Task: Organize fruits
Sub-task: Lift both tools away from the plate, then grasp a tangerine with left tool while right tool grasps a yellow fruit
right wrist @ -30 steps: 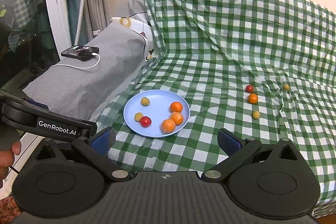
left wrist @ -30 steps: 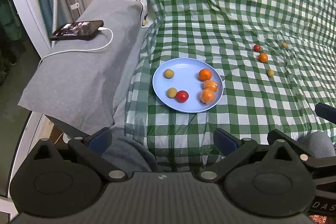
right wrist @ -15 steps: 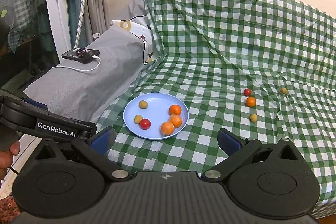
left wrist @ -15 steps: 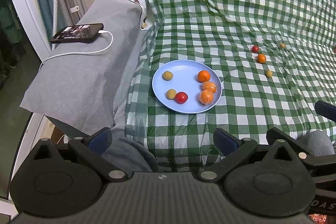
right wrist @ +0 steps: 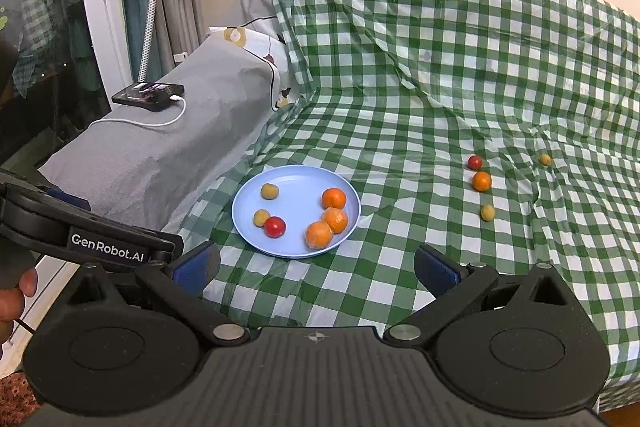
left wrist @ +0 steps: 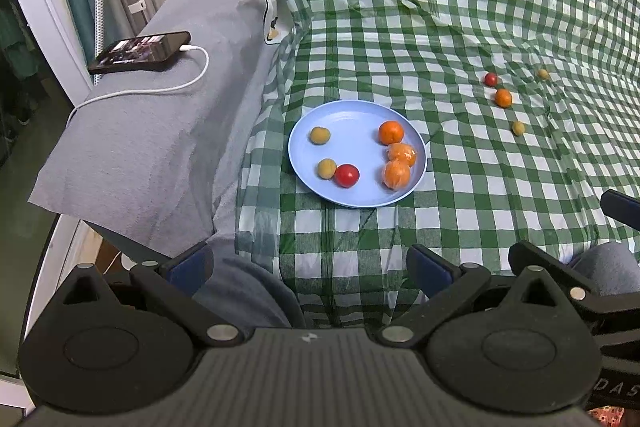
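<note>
Nearest the camera, the left gripper and the right gripper both hang with fingers spread apart, holding nothing. Just ahead of them on the green checked cloth sits a round pale blue plate carrying six fruits. Farther ahead to the right, four small loose fruits lie on the cloth. The gathering step looks unfinished; next, probably reach forward-right for one.

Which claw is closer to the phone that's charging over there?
Left. The left claw is on the phone's side; the right claw sits farther right, beyond it.
</note>
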Motion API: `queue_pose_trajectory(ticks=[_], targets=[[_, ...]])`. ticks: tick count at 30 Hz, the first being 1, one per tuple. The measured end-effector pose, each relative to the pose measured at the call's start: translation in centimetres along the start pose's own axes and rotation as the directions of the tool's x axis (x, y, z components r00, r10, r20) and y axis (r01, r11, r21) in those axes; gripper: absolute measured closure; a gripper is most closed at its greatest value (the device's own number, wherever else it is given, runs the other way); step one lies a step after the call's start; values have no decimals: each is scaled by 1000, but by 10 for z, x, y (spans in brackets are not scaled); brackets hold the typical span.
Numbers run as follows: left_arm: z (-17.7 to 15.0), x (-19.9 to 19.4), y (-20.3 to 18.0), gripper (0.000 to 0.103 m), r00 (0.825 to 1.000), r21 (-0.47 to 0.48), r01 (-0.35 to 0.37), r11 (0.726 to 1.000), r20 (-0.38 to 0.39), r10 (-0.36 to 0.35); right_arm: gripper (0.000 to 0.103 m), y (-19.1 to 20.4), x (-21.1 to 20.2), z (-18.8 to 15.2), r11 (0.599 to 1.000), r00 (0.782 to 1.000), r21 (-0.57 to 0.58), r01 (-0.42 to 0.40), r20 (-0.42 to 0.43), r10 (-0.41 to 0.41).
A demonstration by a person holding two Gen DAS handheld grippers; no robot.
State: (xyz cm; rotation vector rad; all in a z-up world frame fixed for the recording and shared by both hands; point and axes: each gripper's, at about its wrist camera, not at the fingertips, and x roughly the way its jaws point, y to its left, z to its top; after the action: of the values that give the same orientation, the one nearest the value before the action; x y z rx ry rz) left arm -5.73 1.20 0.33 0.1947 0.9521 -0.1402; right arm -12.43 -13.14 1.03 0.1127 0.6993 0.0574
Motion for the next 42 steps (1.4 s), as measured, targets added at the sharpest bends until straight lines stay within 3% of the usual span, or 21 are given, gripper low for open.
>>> queue_pose_trajectory(ticks=[6, 11, 22, 25, 30, 37, 42], targets=[[15, 10, -12, 0, 1000, 19, 4, 1000, -20, -4, 1, -17, 7, 2, 999, 1000, 48, 24, 3, -25], [43, 21, -41, 0, 1000, 60, 22, 998, -15, -22, 1, -54, 12, 1, 990, 995, 103, 99, 6, -100], [136, 87, -164, 0, 988, 156, 150, 976, 2, -153, 1, -217, 50, 28, 924, 940, 223, 311, 74, -334], [159, 123, -208, 0, 986, 197, 161, 967, 18, -167, 1, -268, 86, 44, 914, 929, 233, 334, 82, -360], [189, 201, -267, 0, 978, 220, 209, 953, -38, -206, 2, -347, 175, 70, 910, 925, 228, 346, 78, -372], [209, 299, -305, 0, 985, 193, 164, 967, -89, -149, 11, -422, 301, 83, 902, 919, 215, 375, 46, -392], [214, 335, -320, 0, 980, 216, 185, 959, -109, -164, 21, -449, 363, 80, 896, 921, 227, 381, -10, -389]])
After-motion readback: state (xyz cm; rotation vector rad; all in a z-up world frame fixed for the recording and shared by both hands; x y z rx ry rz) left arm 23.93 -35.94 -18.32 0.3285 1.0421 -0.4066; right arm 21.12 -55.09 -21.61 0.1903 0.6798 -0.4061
